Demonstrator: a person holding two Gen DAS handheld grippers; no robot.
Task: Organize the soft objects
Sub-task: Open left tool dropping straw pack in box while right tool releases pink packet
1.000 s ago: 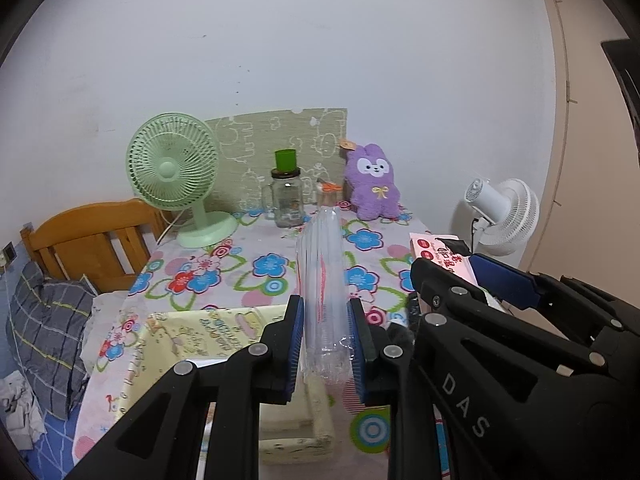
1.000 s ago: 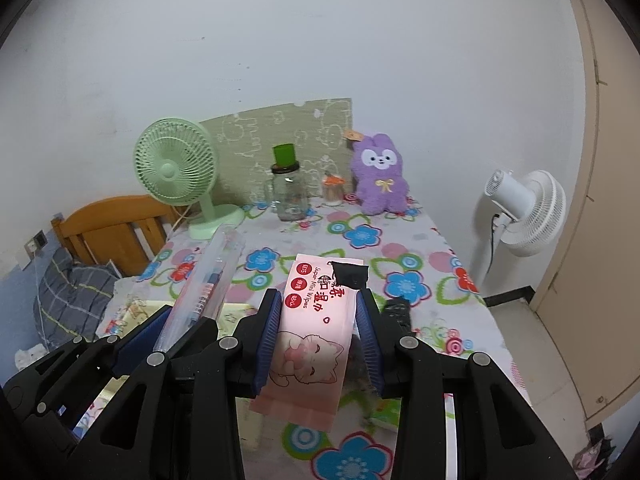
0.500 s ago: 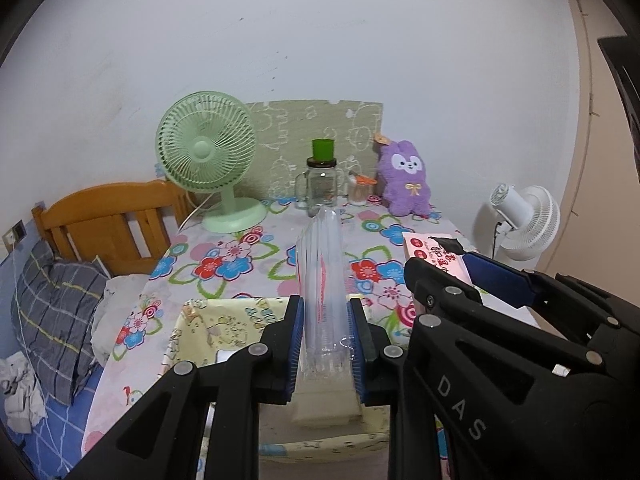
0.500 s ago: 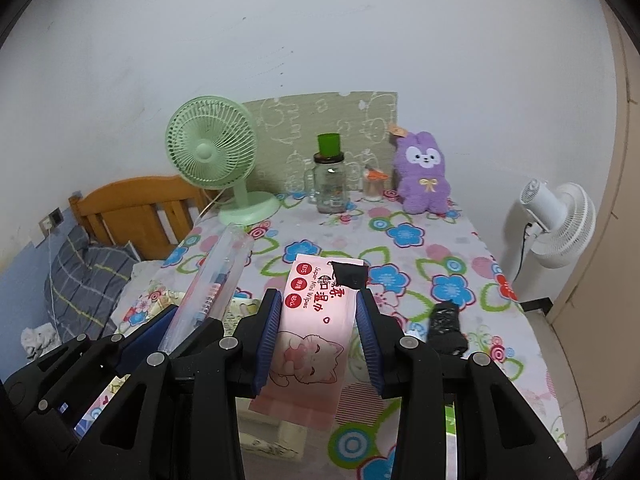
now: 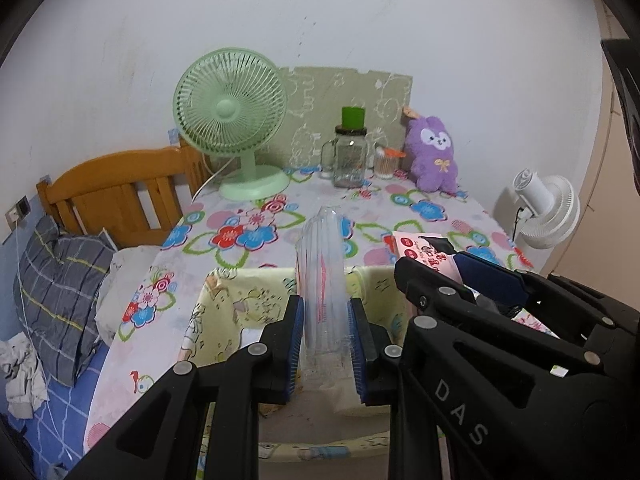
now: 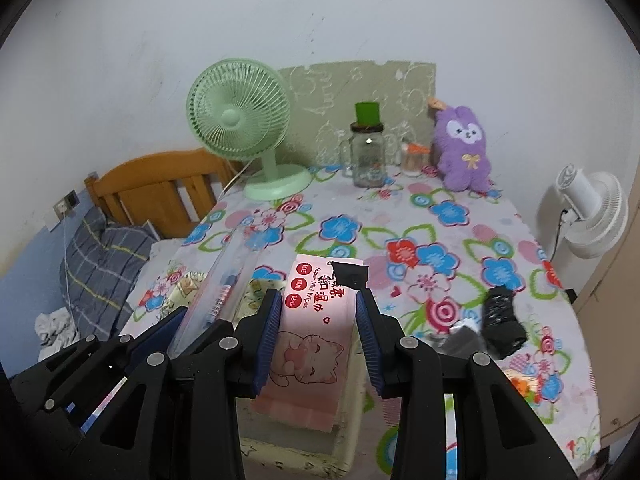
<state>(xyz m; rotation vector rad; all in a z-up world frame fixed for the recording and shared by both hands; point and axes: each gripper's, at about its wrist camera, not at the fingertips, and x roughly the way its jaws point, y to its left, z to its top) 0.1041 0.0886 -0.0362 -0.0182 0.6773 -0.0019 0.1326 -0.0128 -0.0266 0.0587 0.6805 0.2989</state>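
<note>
A: Start with the left wrist view. What is the left gripper (image 5: 325, 340) doing?

B: It is clenched on a clear plastic sleeve (image 5: 322, 276), which runs away from the camera toward twelve o'clock. Under it sits a pale yellow fabric bin (image 5: 236, 304) on the flowered tablecloth (image 5: 248, 236).

A: And at three o'clock?

B: The right gripper (image 5: 460, 276) comes in from that side, grasping the pink wipes pack (image 5: 416, 246). Far back, at twelve o'clock, stand a green fan (image 5: 232, 120), a glass jar (image 5: 350, 156) and a purple plush rabbit (image 5: 434, 156).

A: Now the right wrist view.

B: The right gripper (image 6: 318, 340) has its blue pads pressed to both sides of the wipes pack (image 6: 316, 320), held over the near part of the bin (image 6: 296, 452). At nine o'clock the left gripper (image 6: 188, 320) holds the plastic sleeve (image 6: 224, 280), tilted toward one o'clock. At three o'clock a black crumpled object (image 6: 500, 320) lies on the tablecloth (image 6: 440, 216).
</note>
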